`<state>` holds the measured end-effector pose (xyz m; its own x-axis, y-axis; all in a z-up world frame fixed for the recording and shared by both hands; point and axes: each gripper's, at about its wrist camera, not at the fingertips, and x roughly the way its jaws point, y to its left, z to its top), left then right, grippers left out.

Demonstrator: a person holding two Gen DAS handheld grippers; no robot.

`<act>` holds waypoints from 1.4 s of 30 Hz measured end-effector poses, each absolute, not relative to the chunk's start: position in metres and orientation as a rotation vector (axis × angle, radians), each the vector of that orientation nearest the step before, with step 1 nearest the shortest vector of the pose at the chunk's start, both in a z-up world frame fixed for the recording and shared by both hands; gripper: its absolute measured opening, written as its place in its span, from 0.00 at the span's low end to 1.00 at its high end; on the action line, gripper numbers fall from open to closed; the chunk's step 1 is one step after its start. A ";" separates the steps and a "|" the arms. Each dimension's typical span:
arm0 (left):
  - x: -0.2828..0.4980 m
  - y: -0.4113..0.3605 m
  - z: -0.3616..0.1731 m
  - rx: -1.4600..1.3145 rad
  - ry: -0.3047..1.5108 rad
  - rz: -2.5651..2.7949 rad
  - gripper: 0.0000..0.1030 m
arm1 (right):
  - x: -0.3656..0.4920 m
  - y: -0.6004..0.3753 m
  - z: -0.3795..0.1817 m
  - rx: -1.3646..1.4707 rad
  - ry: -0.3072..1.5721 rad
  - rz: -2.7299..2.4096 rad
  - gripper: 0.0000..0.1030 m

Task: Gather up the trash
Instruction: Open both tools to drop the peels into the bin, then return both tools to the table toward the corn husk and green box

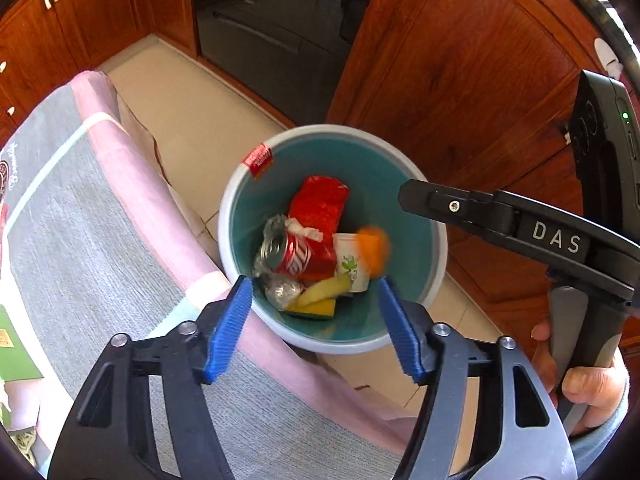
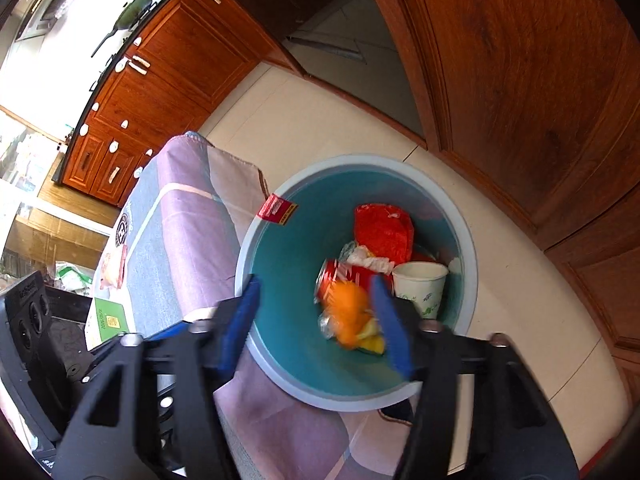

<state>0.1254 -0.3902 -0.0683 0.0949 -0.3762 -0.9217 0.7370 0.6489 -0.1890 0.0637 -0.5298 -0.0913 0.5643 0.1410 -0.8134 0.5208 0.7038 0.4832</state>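
Note:
A teal bin with a grey rim (image 1: 230,216) (image 2: 472,256) stands on the floor beside the table. Inside lie a red can (image 1: 304,256) (image 2: 340,276), a red wrapper (image 1: 320,204) (image 2: 384,228), a paper cup (image 1: 352,260) (image 2: 420,284), clear plastic and yellow peel (image 1: 320,292). A blurred orange piece (image 1: 374,250) (image 2: 348,312) is in mid-air over the bin, free of both grippers. My left gripper (image 1: 316,292) is open and empty above the bin. My right gripper (image 2: 316,312) is open above the bin; it also shows in the left wrist view (image 1: 500,216).
A table with a pink and grey cloth (image 1: 80,220) (image 2: 180,232) stands left of the bin, with a green packet (image 2: 110,322) on it. Wooden cabinets (image 1: 460,60) (image 2: 520,80) line the tiled floor (image 2: 320,128). A red tag (image 1: 258,160) hangs on the bin's rim.

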 end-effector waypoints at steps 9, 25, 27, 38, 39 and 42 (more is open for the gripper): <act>0.123 -0.376 -0.060 0.336 1.214 -0.838 0.89 | 0.062 -0.526 -0.092 0.817 0.992 -0.293 0.77; 0.108 -0.321 -0.046 0.265 1.198 -0.805 0.91 | 0.061 -0.473 -0.073 0.758 1.028 -0.245 0.77; 0.107 -0.308 -0.043 0.252 1.191 -0.794 0.91 | 0.062 -0.461 -0.069 0.744 1.030 -0.231 0.77; 0.101 -0.233 -0.023 0.150 1.137 -0.754 0.94 | 0.069 -0.389 -0.037 0.636 1.038 -0.170 0.77; 0.101 -0.225 -0.021 0.138 1.132 -0.752 0.94 | 0.069 -0.383 -0.033 0.624 1.039 -0.166 0.78; 0.099 -0.201 -0.016 0.106 1.116 -0.743 0.95 | 0.071 -0.360 -0.022 0.584 1.035 -0.154 0.84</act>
